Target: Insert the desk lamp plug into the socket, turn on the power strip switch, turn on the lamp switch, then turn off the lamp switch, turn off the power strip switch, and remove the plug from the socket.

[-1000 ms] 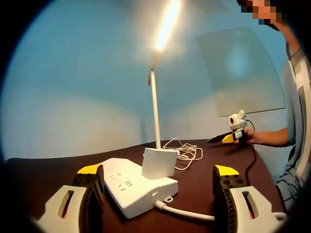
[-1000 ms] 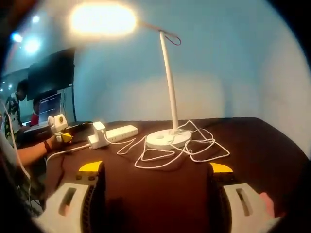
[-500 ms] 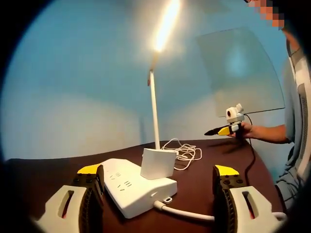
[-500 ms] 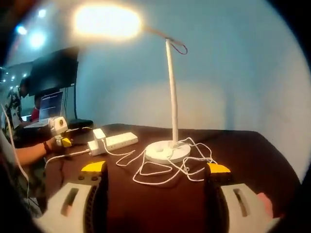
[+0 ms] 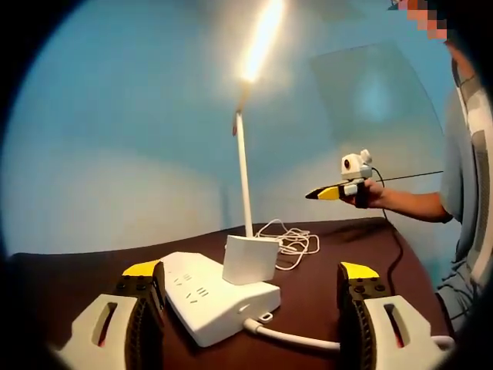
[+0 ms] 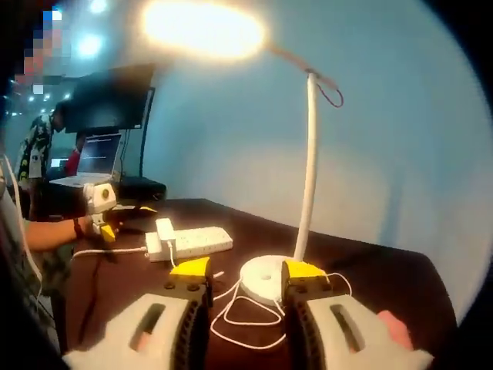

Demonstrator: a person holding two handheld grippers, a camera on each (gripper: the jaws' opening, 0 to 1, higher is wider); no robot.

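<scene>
**Ana:** Starting with the biggest thing, what carries it all?

**Ben:** A dark brown worktop (image 5: pixel 323 293). On it stands the desk lamp (image 6: pixel 310 139), lit, its thin white pole rising upright from a round base (image 6: pixel 266 276), with the glowing head (image 6: pixel 202 29) reaching out over the worktop. Next in size is the white power strip (image 5: pixel 208 297), lying flat with its long axis running away from the left gripper. A white plug block (image 5: pixel 251 259) sits pushed into its far end, and loose cable (image 6: pixel 246 312) coils round the base.

**Ana:** So where does the job stand?

**Ben:** My judgement: plug in, strip on, lamp on. Switching the lamp off comes next.

**Ana:** Which gripper is placed for that?

**Ben:** The right gripper (image 6: pixel 246 271). The base lies straight ahead of it, just past its yellow tips, which stand a narrow gap apart and hold nothing. I can't make out the switch itself.

**Ana:** And the other?

**Ben:** The left gripper (image 5: pixel 254 271) sits low beside the strip, its fingers (image 5: pixel 143 271) spread wide and empty, well away from the base.
</scene>
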